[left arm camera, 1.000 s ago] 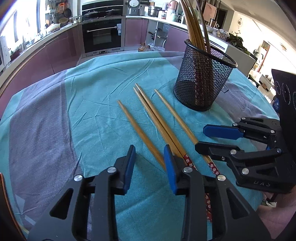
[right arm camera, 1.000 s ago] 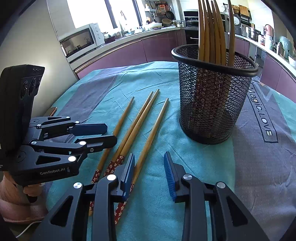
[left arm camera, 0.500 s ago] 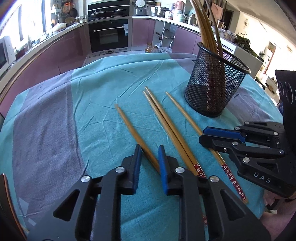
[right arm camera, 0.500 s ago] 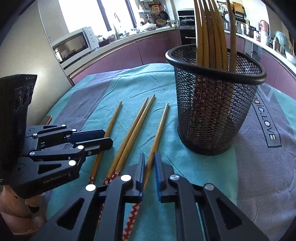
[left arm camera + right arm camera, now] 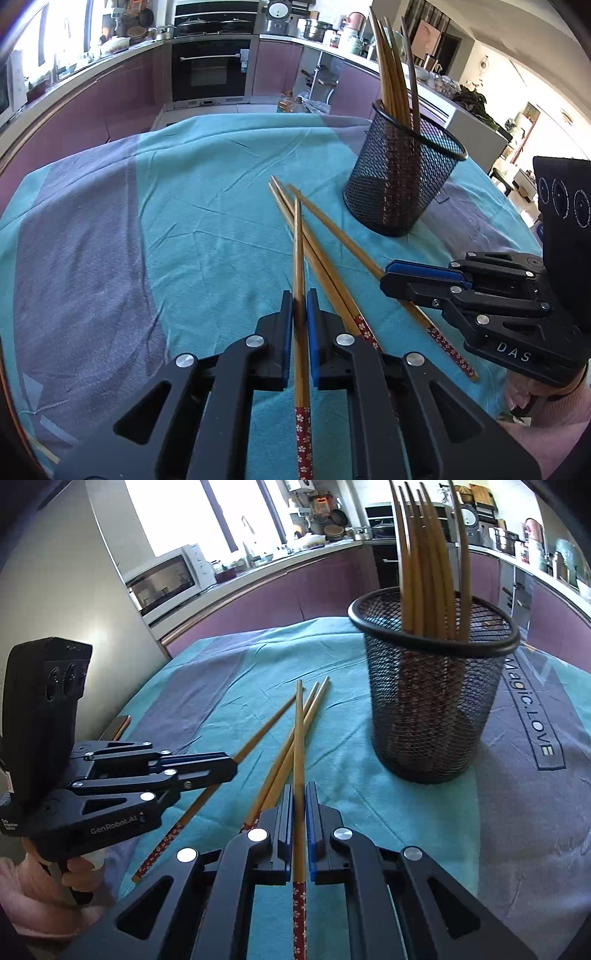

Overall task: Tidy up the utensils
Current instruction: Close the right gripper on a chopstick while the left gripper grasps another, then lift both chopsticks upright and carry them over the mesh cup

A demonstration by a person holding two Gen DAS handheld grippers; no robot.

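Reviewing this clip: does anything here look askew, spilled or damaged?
Nothing looks spilled or damaged, and the mesh holder stands upright. The one oddity is that the chopstick clamped in the left tool slants across the pair lying on the cloth. The right tool clamps a second chopstick likewise.

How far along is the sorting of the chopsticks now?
Done: several chopsticks already stand in the mesh holder. In hand: the left gripper is shut on one chopstick, and the right gripper is shut on another chopstick. Left: two chopsticks lie side by side on the cloth; those and both held ones are not yet in the holder.
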